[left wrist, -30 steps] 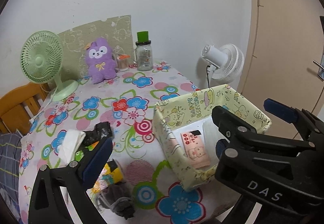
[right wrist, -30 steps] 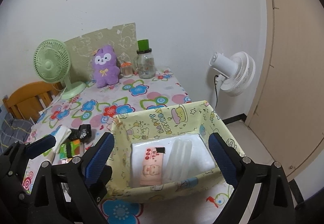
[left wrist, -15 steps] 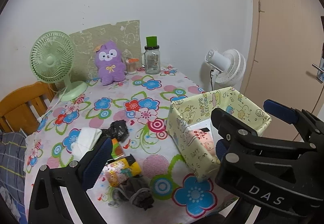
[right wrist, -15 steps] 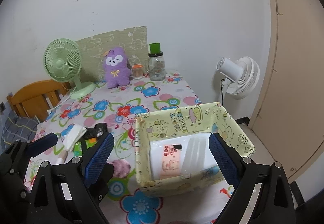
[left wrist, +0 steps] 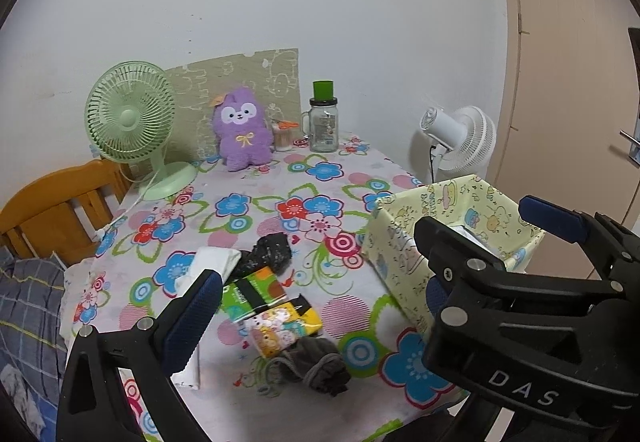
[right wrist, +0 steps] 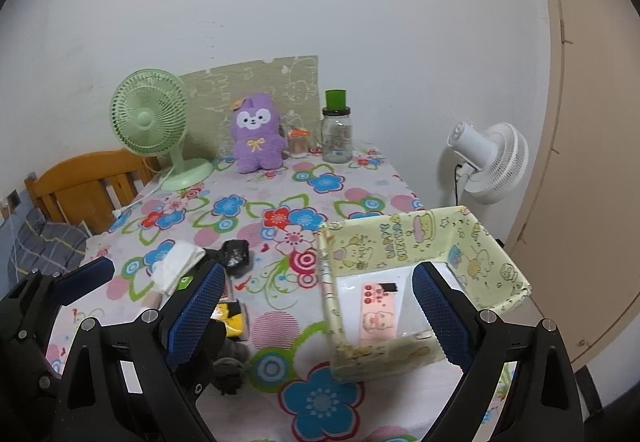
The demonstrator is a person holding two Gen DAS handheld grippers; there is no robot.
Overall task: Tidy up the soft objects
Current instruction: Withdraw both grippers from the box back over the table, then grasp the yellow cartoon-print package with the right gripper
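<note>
Soft items lie on the flowered tablecloth (left wrist: 256,210): a grey sock bundle (left wrist: 316,366), a yellow tissue pack (left wrist: 284,326), a green pack (left wrist: 252,292), a black bundle (left wrist: 266,252) and a white cloth (left wrist: 212,262). A yellow cartoon-print basket (right wrist: 404,238) stands at the right and holds a white pack with a pink label (right wrist: 378,312). My left gripper (left wrist: 316,290) is open and empty above the pile. My right gripper (right wrist: 316,306) is open and empty above the basket's near left wall. A purple plush (left wrist: 242,132) sits at the back.
A green desk fan (left wrist: 132,122) and a glass jar with a green lid (left wrist: 324,122) stand at the back. A white fan (right wrist: 488,162) stands beyond the table's right edge. A wooden chair (left wrist: 56,206) with a plaid cloth is at the left. A door is at the right.
Both grippers have pulled back and up from the table, so more of the tablecloth and the pile shows. Both stay open and empty. No object has moved.
</note>
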